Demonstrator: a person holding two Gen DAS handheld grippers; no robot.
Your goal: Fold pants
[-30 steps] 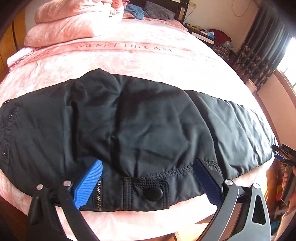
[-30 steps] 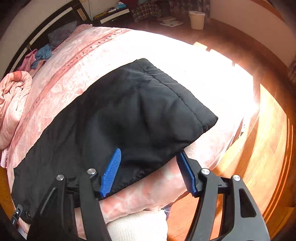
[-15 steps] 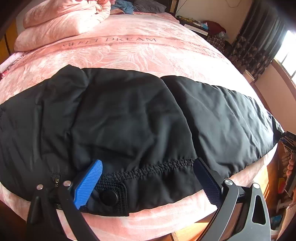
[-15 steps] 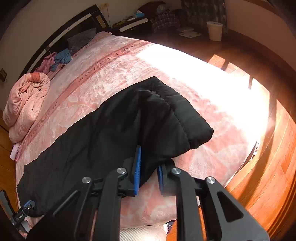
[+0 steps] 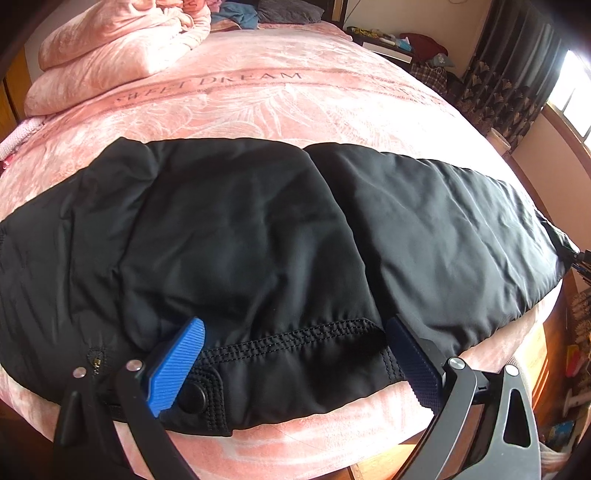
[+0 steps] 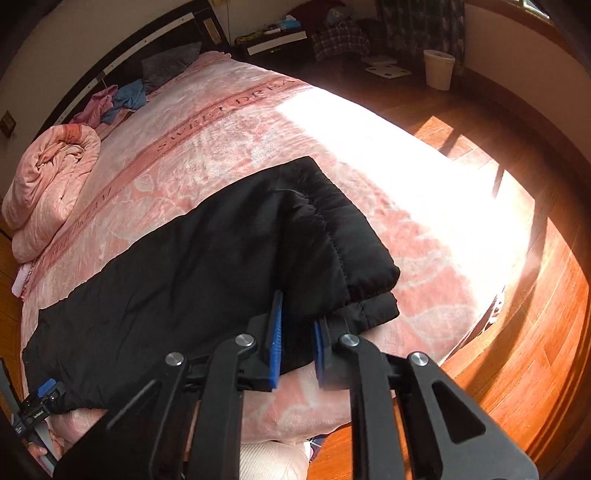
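Observation:
Black padded pants [image 5: 258, 229] lie across the near edge of a pink bed [image 5: 258, 99], waist at the left, legs running right. My left gripper [image 5: 299, 358] is open, its blue fingers straddling the stitched waistband [image 5: 295, 332] beside the snap button [image 5: 192, 397]. In the right wrist view the pants [image 6: 207, 266] end in a hem [image 6: 332, 236] at the bed's corner. My right gripper [image 6: 297, 339] is shut on the near hem edge, lifting it slightly.
A rolled pink quilt [image 5: 118, 48] and loose clothes [image 5: 236, 14] sit at the head of the bed. A wooden floor [image 6: 517, 332] drops off right of the bed, with a white bin [image 6: 437, 70] and curtains [image 5: 506, 85] beyond. The other gripper [image 6: 37, 406] shows at the pants' waist.
My right gripper closed on the pants' hem and raised it a little. My left gripper slid right along the waistband, staying open.

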